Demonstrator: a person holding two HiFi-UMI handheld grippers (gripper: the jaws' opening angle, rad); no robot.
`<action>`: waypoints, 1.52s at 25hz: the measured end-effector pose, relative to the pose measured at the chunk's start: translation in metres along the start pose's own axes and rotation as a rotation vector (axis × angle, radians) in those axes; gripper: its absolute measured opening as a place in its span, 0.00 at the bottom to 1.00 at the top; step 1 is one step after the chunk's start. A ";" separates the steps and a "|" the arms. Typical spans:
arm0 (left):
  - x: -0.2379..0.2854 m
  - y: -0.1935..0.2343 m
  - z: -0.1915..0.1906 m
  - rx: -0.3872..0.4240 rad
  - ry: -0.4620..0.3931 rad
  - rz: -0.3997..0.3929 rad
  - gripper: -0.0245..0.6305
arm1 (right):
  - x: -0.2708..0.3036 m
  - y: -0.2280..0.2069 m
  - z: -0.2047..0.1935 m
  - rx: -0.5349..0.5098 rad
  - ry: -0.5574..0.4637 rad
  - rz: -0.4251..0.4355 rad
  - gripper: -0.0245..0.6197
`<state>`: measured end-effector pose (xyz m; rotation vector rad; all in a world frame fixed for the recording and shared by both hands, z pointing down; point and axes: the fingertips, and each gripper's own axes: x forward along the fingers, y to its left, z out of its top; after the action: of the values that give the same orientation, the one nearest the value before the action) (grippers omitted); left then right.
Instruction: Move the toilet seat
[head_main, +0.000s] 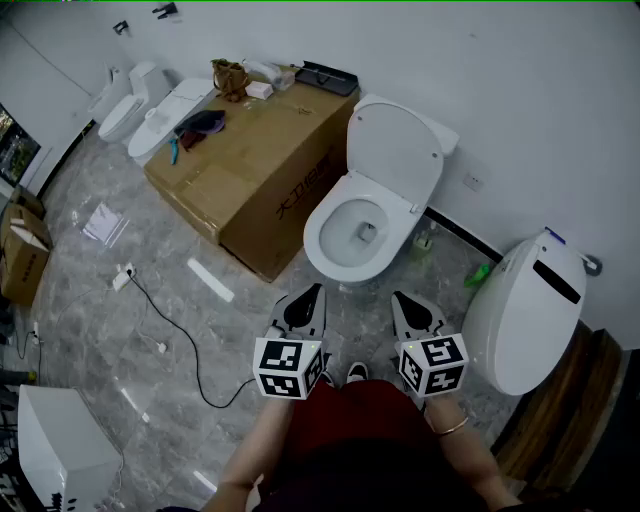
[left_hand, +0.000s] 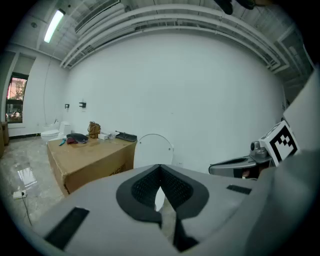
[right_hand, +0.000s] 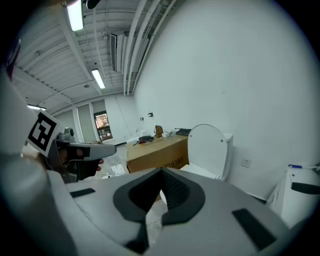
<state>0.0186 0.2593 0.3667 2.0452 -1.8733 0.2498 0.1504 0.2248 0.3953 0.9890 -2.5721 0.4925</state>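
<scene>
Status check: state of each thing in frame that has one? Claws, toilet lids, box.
left claw, shut, empty
right claw, shut, empty
middle toilet lid, raised, leaning back toward the wall
right toilet lid, down
big cardboard box, closed, lying flat on the floor

Illegible print (head_main: 300, 196) on cardboard box (head_main: 245, 150)

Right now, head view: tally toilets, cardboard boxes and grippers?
Toilets: 4
Cardboard boxes: 2
Grippers: 2, left gripper and right gripper
Total: 8
</scene>
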 end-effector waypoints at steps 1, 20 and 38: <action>0.000 0.001 0.001 -0.001 -0.001 0.003 0.07 | 0.000 0.000 0.000 0.000 0.001 0.000 0.06; 0.006 0.040 0.000 -0.016 0.025 0.059 0.08 | 0.020 -0.025 -0.019 0.098 0.067 -0.050 0.06; 0.157 0.148 0.013 -0.057 0.147 -0.066 0.08 | 0.156 -0.085 -0.011 0.278 0.197 -0.235 0.06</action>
<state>-0.1122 0.1004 0.4327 1.9906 -1.7030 0.3171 0.1023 0.0810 0.4888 1.2474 -2.2178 0.8502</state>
